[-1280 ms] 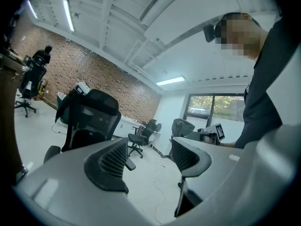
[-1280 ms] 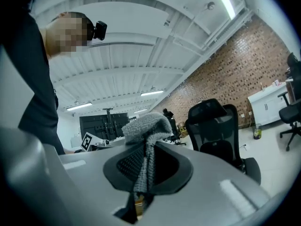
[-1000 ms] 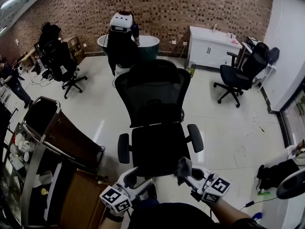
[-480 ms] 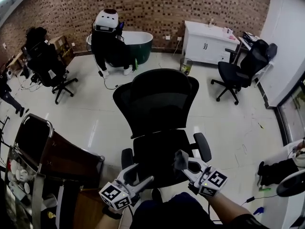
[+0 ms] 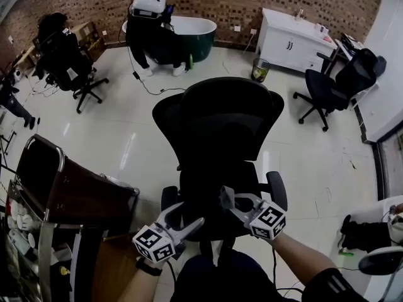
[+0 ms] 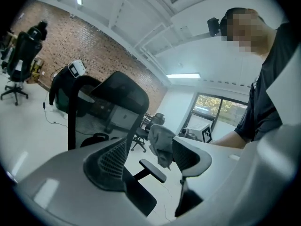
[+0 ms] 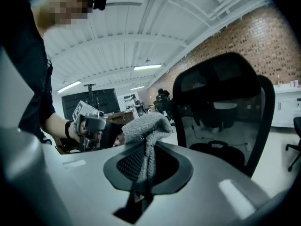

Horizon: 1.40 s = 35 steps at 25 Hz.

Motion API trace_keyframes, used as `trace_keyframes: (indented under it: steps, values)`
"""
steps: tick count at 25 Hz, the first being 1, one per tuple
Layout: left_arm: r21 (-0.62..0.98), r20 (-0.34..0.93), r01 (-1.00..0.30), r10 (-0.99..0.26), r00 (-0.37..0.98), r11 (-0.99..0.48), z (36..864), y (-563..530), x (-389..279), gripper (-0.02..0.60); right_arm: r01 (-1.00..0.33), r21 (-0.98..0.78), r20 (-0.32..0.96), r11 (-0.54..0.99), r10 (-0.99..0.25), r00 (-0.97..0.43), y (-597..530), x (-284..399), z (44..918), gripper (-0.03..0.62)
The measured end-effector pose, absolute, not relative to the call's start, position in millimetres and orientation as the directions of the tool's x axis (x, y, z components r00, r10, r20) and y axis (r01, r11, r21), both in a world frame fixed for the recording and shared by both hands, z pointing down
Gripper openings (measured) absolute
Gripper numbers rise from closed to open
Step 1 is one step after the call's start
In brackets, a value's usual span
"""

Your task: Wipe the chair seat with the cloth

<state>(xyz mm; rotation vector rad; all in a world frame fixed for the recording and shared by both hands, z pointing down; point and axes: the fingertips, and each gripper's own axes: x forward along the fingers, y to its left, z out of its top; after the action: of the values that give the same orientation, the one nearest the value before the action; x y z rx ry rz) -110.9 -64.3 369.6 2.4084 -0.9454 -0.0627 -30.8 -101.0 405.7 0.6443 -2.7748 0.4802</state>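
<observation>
Chair seat [image 5: 201, 187] is open from the front: left gripper [image 5: 189, 214] and right gripper [image 5: 228, 199] are at its front edge, nothing between them and the mesh. Sideways travel is bounded by the left armrest [image 5: 167, 199] and right armrest [image 5: 278, 190]; the backrest [image 5: 217, 115] closes the far side. Brown cart [image 5: 88, 197] is close on the chair's left, wooden cabinet [image 5: 107, 263] just beside it, so the gap is tight. Floor [image 5: 315, 181] to the right is open, next office chair [image 5: 337, 83] well apart.

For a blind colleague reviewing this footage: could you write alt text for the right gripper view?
The right hand-held gripper has its jaws shut on a grey cloth that bunches above them. Beyond, a black mesh chair back stands at right, and the left hand-held gripper shows at left.
</observation>
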Motion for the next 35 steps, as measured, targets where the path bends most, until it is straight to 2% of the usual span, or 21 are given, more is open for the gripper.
trace_keyframes:
  steps: [8,19,27,32,35]
  values:
    - [0.583,0.255,-0.671,-0.681,0.686,-0.458,479,-98,-132,0.333,-0.375,-0.256,0.548,0.891,-0.186,-0.816,-155,-85,578,0.031]
    - [0.599,0.303,-0.706,-0.709,0.636,-0.378,584,-138,-168,0.334,-0.321,-0.210,0.755,0.924,-0.055,-0.653,-215,-182,791,0.032]
    - [0.599,0.241,-0.685,-0.722,0.648,-0.414,608,-170,-174,0.334,-0.216,-0.062,0.793,0.974,-0.083,-0.604,-251,-242,864,0.032]
    - [0.603,0.239,-0.676,-0.713,0.659,-0.423,616,-166,-165,0.334,-0.130,-0.032,0.820,0.991,-0.048,-0.570,-239,-244,891,0.032]
    - [0.602,0.249,-0.669,-0.694,0.676,-0.435,623,-163,-155,0.334,-0.148,-0.049,0.805,0.988,-0.049,-0.592,-245,-232,891,0.031]
